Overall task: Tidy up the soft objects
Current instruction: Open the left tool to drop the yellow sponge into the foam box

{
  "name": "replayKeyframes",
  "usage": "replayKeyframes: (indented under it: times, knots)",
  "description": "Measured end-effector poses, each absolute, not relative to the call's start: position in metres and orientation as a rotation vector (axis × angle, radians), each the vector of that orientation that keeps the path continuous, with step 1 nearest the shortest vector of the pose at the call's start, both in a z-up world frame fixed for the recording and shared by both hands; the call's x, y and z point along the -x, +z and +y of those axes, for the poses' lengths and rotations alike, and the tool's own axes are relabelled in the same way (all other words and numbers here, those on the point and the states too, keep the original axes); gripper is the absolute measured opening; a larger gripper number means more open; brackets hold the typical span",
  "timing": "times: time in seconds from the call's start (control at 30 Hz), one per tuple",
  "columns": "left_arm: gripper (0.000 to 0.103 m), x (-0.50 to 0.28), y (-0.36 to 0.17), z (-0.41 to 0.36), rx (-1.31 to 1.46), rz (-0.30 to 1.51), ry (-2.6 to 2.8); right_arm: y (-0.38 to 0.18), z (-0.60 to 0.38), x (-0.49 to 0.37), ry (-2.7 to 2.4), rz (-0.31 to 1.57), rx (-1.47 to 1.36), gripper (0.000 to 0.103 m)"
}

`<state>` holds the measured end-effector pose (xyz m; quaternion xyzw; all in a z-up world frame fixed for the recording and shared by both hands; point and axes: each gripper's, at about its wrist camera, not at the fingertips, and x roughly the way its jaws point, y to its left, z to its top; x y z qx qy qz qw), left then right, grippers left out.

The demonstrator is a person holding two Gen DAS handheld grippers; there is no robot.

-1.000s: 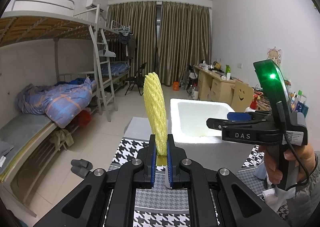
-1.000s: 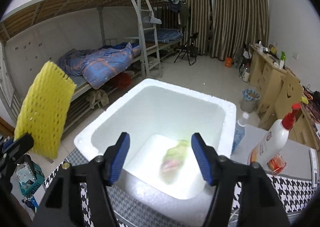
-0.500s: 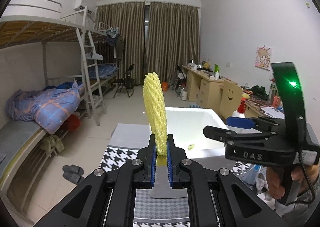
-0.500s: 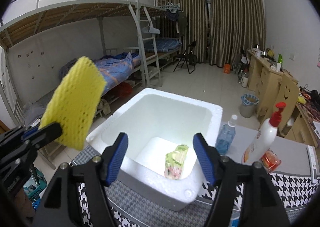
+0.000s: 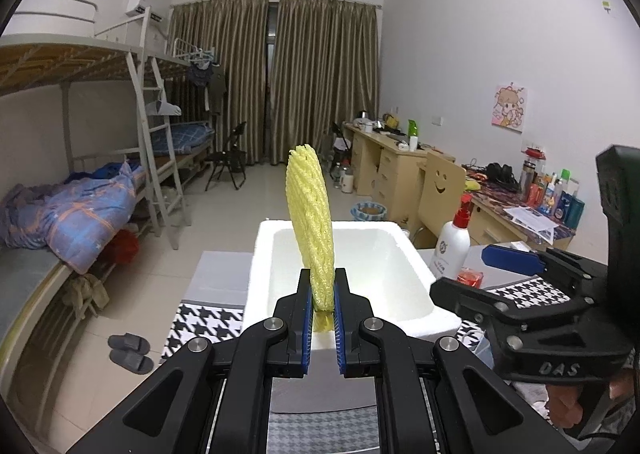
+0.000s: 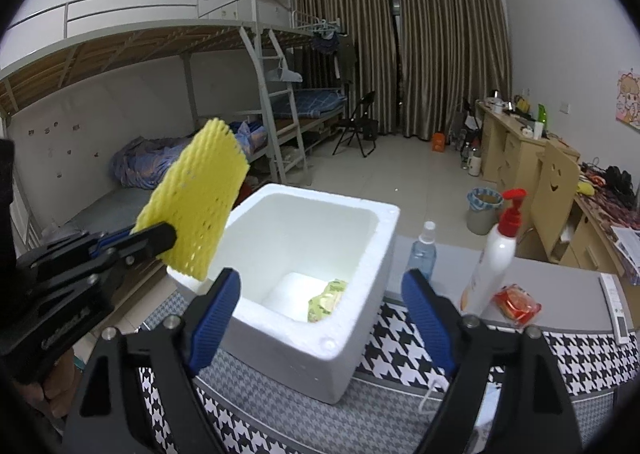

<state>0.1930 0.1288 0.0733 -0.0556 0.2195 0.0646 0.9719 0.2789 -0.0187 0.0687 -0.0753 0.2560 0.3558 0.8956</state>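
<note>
**Foam net held beside the box, drop pending**

Item in hand: yellow foam mesh sleeve [image 5: 310, 221], a flat, soft netted pad. It stands upright, its lower edge pinched between the blue pads of the left tool [image 5: 323, 318], which is closed on it. Seen from the right wrist view, the sleeve [image 6: 192, 203] hangs in the air just outside the near left corner of the container, overlapping its rim in the picture but not yet above the opening.

Container: white polystyrene foam box [image 6: 352, 338], open-topped, standing on the desk [image 6: 584, 358] with the black-and-white houndstooth cloth. Inside, on the bottom, lies a green-and-yellow soft packet [image 6: 326, 300].

Second tool: right tool [image 6: 320, 308], jaws wide apart and holding nothing, poised over the box's near edge.

Other desk stock, right of the box: clear spray bottle with blue liquid [image 6: 423, 252], white pump bottle with red nozzle [image 6: 494, 254], small red wrapped packet [image 6: 517, 304].

Step in hand, by judgement: carrying the sleeve to the box, one soft thing already stowed.

Next move calls for: shifting the left tool rightward and forward until the sleeve is over the opening, tilting or lowering it past the rim, then parting the pads. The light foam may cling to a pad or catch on the rim.
</note>
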Motion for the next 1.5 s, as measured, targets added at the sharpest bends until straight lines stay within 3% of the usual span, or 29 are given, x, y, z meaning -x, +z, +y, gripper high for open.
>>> replayKeyframes:
  times: [0.77,0.87,1.0,1.07,1.13,1.33,1.5]
  knots:
    - [0.01,-0.247,0.056,0.121,0.123,0.545,0.076,0.056,-0.052,-0.279,0.705,0.545,0.145,0.087]
    - [0.014,-0.252,0.054,0.121,0.122,0.553,0.083,0.054,-0.055,-0.28,0.701,0.552,0.14,0.087]
    - [0.064,-0.252,0.052,0.125,0.132,0.559,0.098,0.053,-0.057,-0.28,0.695,0.553,0.136,0.087]
    - [0.069,-0.249,0.052,0.125,0.128,0.544,0.114,0.052,-0.058,-0.28,0.694,0.553,0.135,0.087]
    - [0.083,-0.246,0.052,0.124,0.131,0.54,0.112,0.052,-0.058,-0.28,0.693,0.553,0.136,0.087]
    - [0.101,-0.232,0.058,0.12,0.126,0.494,0.126,0.053,-0.061,-0.277,0.688,0.544,0.132,0.087]
    - [0.102,-0.216,0.069,0.115,0.126,0.455,0.123,0.059,-0.064,-0.268,0.678,0.52,0.14,0.087]
